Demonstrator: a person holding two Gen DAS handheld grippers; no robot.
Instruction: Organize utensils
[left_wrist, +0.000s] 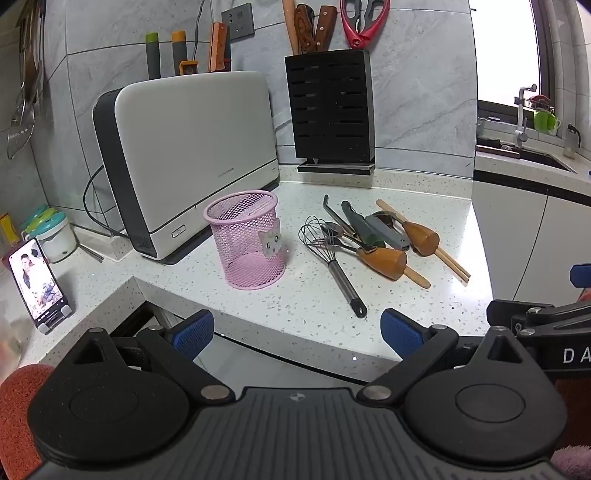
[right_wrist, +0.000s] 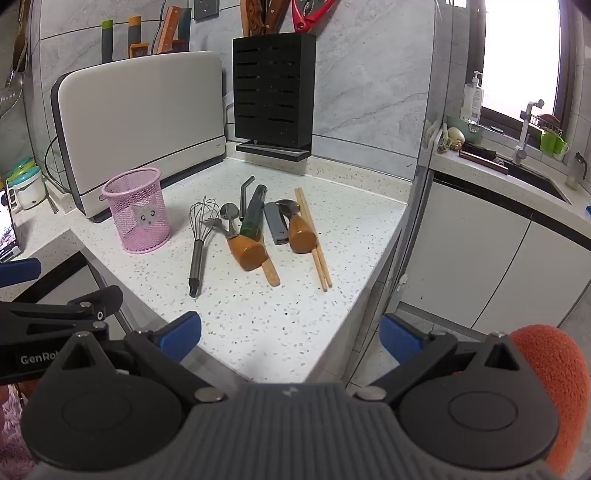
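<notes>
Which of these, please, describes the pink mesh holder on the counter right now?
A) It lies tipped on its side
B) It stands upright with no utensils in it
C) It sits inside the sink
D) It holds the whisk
B: the pink mesh holder stands upright and bare inside, while the whisk lies on the counter beside it.

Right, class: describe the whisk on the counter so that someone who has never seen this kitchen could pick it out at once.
Start at the pink mesh cup standing on the speckled countertop in front of the white appliance. Beside it lies a heap of utensils; the whisk is the piece nearest the cup. It alone has a wire balloon head on a plain steel handle, which points towards the counter's front edge.
</notes>
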